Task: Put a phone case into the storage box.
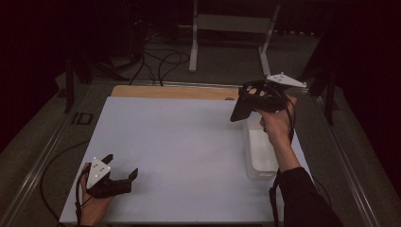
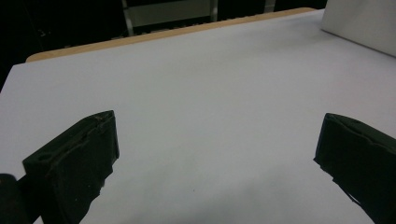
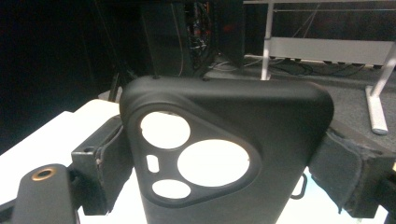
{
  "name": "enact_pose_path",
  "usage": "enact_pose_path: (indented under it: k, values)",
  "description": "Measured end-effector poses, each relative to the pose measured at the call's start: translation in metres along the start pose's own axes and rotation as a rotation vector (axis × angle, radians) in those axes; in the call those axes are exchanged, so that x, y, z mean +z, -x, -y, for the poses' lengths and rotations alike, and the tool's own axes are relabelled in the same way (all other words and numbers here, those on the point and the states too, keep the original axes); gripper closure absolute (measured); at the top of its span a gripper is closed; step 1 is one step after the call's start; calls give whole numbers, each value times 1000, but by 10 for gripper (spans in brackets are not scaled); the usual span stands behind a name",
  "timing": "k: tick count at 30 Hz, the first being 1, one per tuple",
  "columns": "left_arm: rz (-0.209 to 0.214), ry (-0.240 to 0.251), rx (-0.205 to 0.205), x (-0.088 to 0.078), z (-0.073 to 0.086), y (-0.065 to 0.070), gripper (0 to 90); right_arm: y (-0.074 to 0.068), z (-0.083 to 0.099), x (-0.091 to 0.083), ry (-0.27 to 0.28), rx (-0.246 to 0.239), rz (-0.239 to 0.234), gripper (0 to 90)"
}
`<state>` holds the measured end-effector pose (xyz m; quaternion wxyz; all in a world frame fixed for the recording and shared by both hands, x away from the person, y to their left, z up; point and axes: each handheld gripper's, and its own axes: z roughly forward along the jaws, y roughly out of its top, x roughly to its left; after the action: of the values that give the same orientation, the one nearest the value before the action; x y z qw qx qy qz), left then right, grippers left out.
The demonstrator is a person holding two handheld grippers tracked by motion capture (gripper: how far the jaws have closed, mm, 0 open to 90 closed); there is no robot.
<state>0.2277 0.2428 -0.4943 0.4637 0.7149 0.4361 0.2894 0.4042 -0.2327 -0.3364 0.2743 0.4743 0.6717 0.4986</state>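
My right gripper (image 1: 247,105) is raised over the table's far right and is shut on a black phone case (image 1: 242,108). In the right gripper view the phone case (image 3: 224,154) stands between the two jaws, its camera cut-outs facing me, and the right gripper (image 3: 224,172) clamps its sides. My left gripper (image 1: 122,169) rests low at the near left of the white table sheet (image 1: 179,151). It stands open, and in the left gripper view the left gripper (image 2: 215,154) has only bare sheet between its jaws.
A clear plastic bin (image 1: 260,151) sits on the right side of the sheet, under my right forearm; its corner (image 2: 359,23) shows in the left gripper view. A wooden board edge (image 1: 175,91) runs along the back. Cables and a metal stand (image 1: 231,28) lie beyond.
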Motion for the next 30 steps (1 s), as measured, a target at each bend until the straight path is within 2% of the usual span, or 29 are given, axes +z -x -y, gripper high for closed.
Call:
enact_pose_path:
  k: [21,22,30]
  values:
    - [0,0,0,0,0,0,0,12,-3,5,-24,2,56,143]
    - [1,1,-1,0,0,0,0,17,-4,5,-28,7,71,143]
    - [1,2,0,0,0,0,0,25,-4,5,-37,11,99,143]
